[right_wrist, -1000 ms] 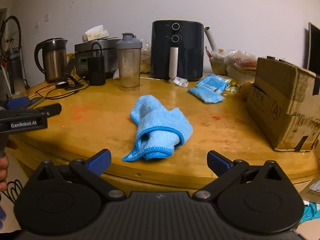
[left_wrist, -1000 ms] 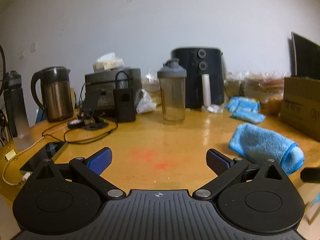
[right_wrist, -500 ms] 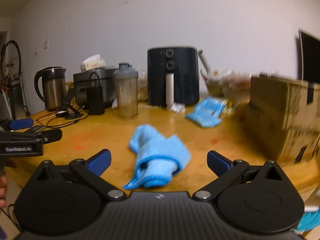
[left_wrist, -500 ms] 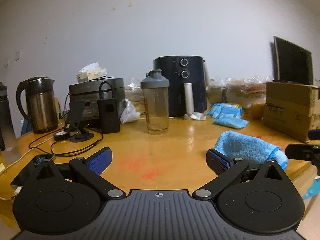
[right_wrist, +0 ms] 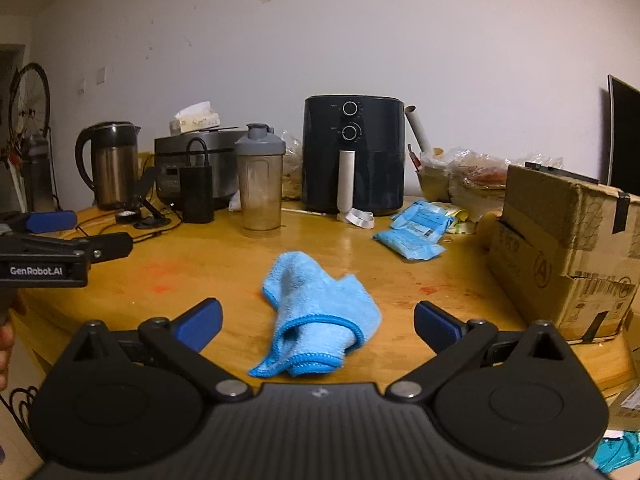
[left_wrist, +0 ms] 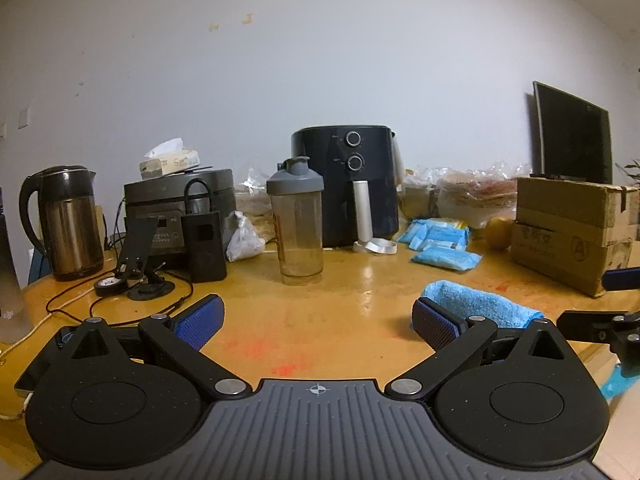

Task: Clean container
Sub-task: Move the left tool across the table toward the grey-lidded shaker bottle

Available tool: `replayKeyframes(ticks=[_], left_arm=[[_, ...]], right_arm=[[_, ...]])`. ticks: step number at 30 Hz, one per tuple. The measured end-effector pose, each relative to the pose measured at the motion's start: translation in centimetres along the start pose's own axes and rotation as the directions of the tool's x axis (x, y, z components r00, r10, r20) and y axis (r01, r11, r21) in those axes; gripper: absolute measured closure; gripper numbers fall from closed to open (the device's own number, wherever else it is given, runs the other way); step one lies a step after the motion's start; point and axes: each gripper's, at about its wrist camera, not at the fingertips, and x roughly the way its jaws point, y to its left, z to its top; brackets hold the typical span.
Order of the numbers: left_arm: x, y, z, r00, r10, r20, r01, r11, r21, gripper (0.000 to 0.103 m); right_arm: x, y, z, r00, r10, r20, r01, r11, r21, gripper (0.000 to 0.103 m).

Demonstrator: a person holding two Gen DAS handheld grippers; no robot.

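Note:
A clear shaker bottle with a grey lid (left_wrist: pixel 298 220) stands upright on the wooden table, also in the right wrist view (right_wrist: pixel 260 182). A crumpled blue cloth (right_wrist: pixel 318 312) lies near the table's front edge, between and just beyond my right gripper's (right_wrist: pixel 318 322) open fingers; it shows in the left wrist view (left_wrist: pixel 480 306) too. My left gripper (left_wrist: pixel 318 322) is open and empty, facing the bottle from well short of it. Its side shows at the left of the right wrist view (right_wrist: pixel 60 240).
A black air fryer (left_wrist: pixel 346 188), a rice cooker (left_wrist: pixel 176 208), a steel kettle (left_wrist: pixel 66 220) and a black power bank (left_wrist: pixel 204 246) stand at the back. Cables and a phone (left_wrist: pixel 36 368) lie left. Blue packets (right_wrist: pixel 416 232) and a cardboard box (right_wrist: pixel 568 256) sit right.
Both cameras have tilted up and drawn back a little, so the table objects sit lower and smaller. Both grippers stay open. Nothing on the table has moved.

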Motion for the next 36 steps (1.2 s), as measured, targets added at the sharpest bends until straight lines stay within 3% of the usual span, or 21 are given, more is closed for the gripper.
replayKeyframes(ticks=[23,36], left_arm=[[0.4,2.6,1.7,0.996,-0.041,0.078,0.049,0.993,-0.111,0.000],[1.2,2.3,3.1,0.992,-0.055,0.117,0.065,0.994,-0.083,0.000]], right_arm=[[1.0,-0.1,0.9,0.999,0.021,0.047,-0.020,1.000,-0.008,0.000],[1.2,-0.3,0.7,0.999,0.024,0.047,-0.024,1.000,-0.009,0.000]])
